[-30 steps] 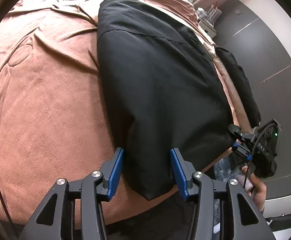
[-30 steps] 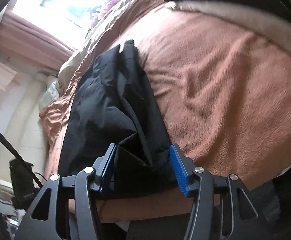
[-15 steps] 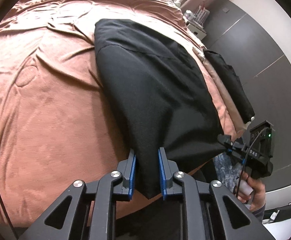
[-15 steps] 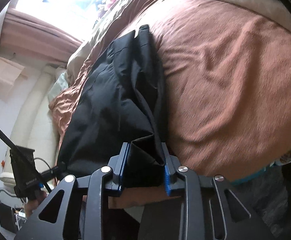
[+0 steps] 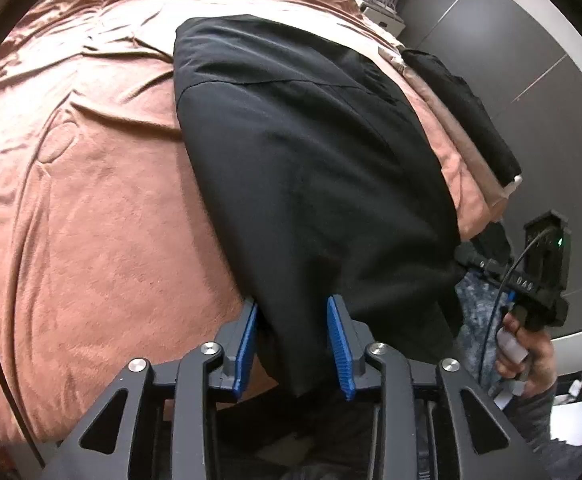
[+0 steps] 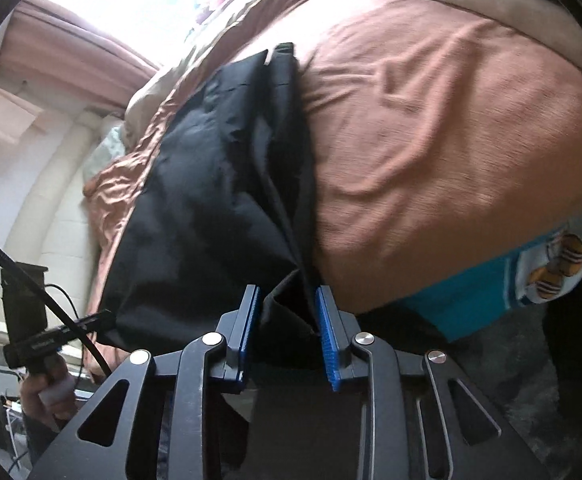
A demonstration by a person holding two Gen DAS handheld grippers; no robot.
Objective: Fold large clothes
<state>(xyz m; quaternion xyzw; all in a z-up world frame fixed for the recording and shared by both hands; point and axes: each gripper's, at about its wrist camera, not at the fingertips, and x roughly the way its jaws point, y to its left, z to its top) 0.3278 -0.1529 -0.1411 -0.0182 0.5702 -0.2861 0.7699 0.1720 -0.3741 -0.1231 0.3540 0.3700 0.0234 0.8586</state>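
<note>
A large black garment (image 5: 303, 152) lies lengthwise on a brown blanket-covered bed (image 5: 91, 208); its near end hangs over the bed's front edge. My left gripper (image 5: 293, 320) is shut on the garment's near left corner, the blue pads pinching bunched cloth. My right gripper (image 6: 287, 312) is shut on the near right corner of the same garment (image 6: 211, 208), which folds between its pads. The right gripper also shows at the right of the left wrist view (image 5: 539, 280), held in a hand.
A second dark garment (image 5: 467, 112) lies along the bed's far right edge by a grey wall. A teal patterned sheet (image 6: 511, 280) shows below the blanket. A nightstand (image 5: 379, 4) with small items stands far back.
Both grippers closed from open onto the garment's near corners. They have lifted and pulled back slightly, and the cloth between the pads now bunches thicker.
</note>
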